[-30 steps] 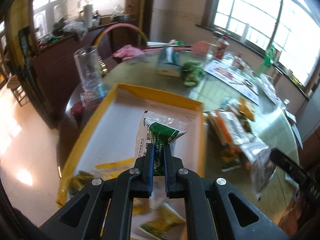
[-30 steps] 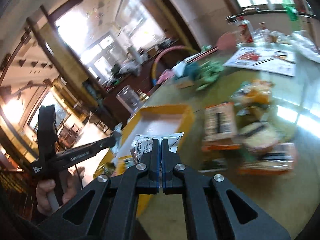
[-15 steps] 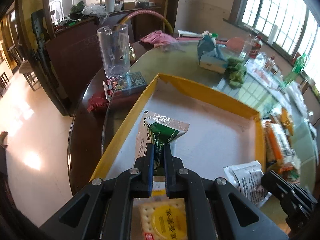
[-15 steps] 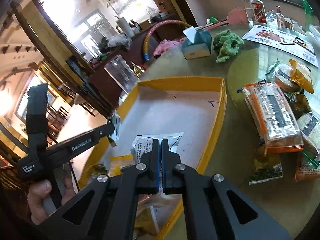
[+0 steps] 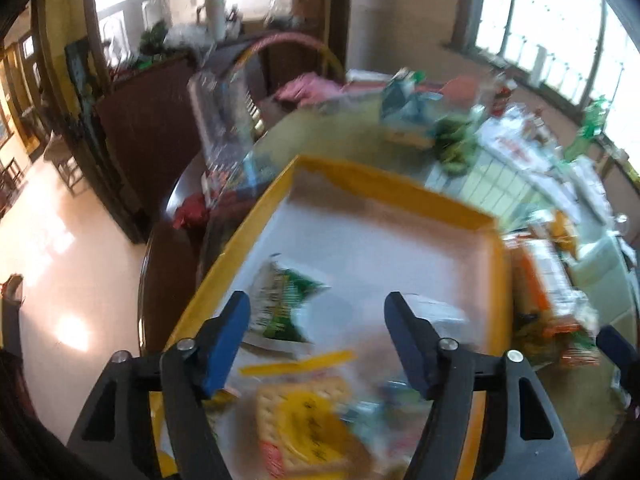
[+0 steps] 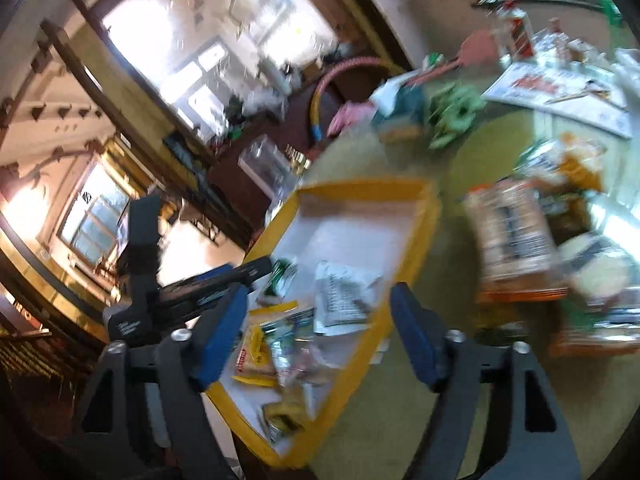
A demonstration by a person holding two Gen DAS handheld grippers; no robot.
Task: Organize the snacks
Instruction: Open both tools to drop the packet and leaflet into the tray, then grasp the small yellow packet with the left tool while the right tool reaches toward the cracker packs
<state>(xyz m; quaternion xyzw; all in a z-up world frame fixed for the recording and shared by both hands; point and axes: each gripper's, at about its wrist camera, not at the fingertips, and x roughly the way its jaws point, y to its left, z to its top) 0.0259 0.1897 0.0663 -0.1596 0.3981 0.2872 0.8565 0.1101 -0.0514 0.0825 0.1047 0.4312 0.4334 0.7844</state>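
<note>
A yellow-rimmed tray [image 5: 384,180] with a white floor sits on the round table; it also shows in the right wrist view [image 6: 420,232]. My left gripper [image 5: 318,312] is open above its near part. A green and white packet [image 5: 284,304] lies loose in the tray by the left finger. A cracker pack [image 5: 304,420] lies below it. My right gripper [image 6: 320,304] is open over the tray, above a white printed packet [image 6: 344,296] lying there. The left gripper [image 6: 200,296] shows at the left in the right wrist view. Both views are blurred.
Several loose snack packs [image 6: 516,236] lie on the glass table right of the tray, also seen in the left wrist view [image 5: 548,280]. A clear pitcher [image 5: 224,120], a tissue box [image 5: 408,108] and a green cloth [image 6: 456,112] stand beyond the tray. The table edge drops to the floor at left.
Both grippers have opened. The green and white packet and the white printed packet were let go and now lie in the tray. Both grippers have drawn back a little.
</note>
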